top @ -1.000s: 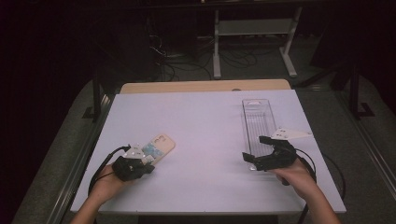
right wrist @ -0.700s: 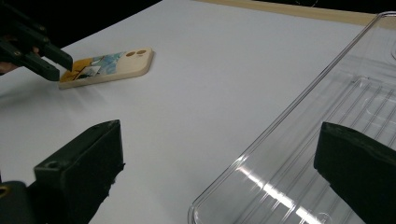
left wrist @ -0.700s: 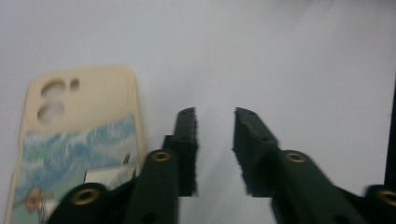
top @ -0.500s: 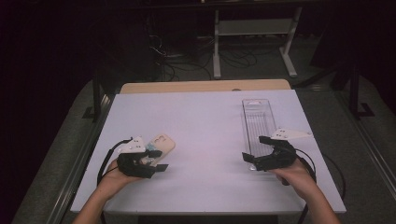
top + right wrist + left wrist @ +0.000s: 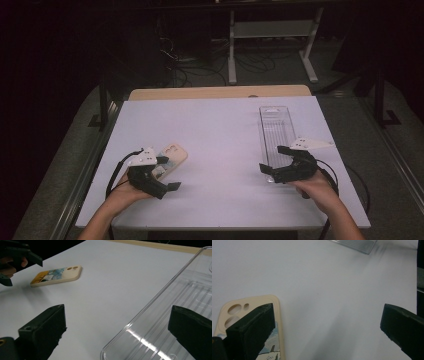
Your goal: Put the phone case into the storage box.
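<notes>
Left gripper (image 5: 167, 173): jaws have just been opening and stand wide, nothing between the fingers (image 5: 252, 330); the phone case (image 5: 169, 157) lies flat on the white bench (image 5: 220, 135) just beside it. Right gripper (image 5: 272, 159): spread wide, straddling the near end of the clear tray (image 5: 276, 127), gripping nothing.

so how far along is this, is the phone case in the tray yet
Not yet. The phone case lies flat on the table, apart from the clear tray, which holds nothing. The left gripper has just been opening, with nothing pressed between its jaws, so the case is released. The right gripper stands open at the tray's near end. Likely left: moving the case into the tray.
</notes>
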